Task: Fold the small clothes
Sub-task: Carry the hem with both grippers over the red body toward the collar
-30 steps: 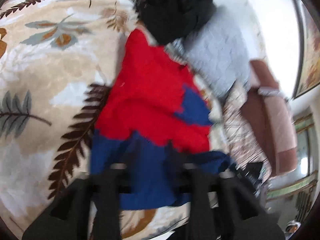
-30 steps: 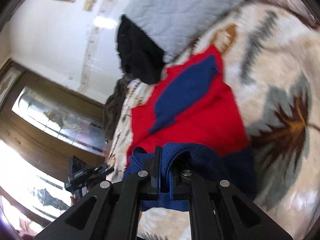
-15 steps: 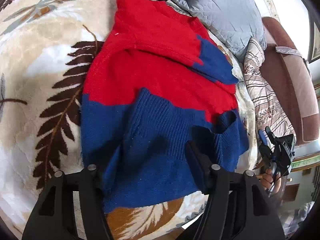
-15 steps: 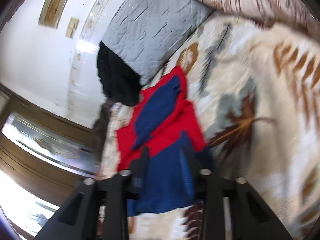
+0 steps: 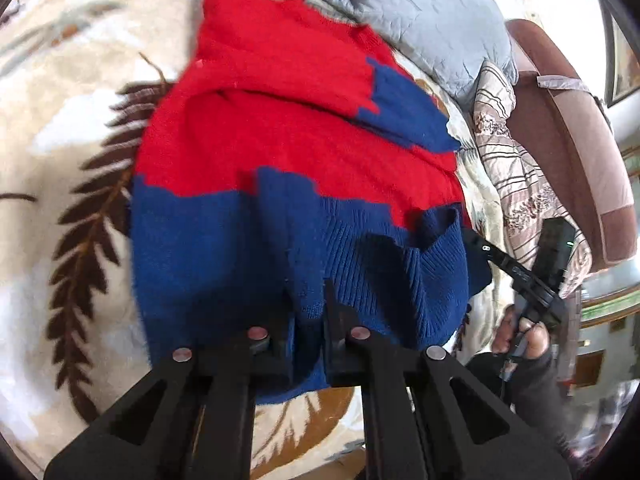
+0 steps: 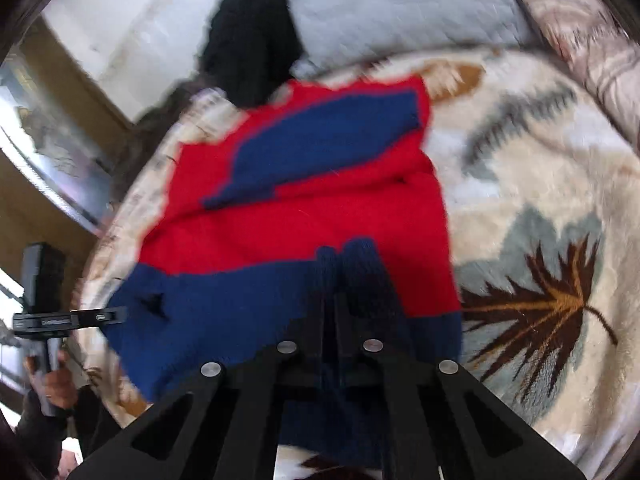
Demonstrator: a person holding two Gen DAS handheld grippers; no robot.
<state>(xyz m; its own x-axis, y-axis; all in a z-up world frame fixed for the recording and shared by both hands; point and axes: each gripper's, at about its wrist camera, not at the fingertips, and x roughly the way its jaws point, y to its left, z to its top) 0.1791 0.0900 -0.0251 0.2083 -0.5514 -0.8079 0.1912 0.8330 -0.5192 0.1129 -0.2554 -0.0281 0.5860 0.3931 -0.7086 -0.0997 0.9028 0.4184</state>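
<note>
Sweater (image 5: 288, 152) lying flat on blanket (image 5: 60, 128), blue hem nearest fingers. Left gripper (image 5: 306, 312) pinching hem knit between fingers. Right gripper (image 6: 332, 280) clenching raised hem fold, probably; view blurring. Knit handling soft, light, stretchy, sagging; taking hold at hem corners.

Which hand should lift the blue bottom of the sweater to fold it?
Both together, probably: the left gripper and right gripper are each shut on the sweater hem, so neither is better placed.
</note>
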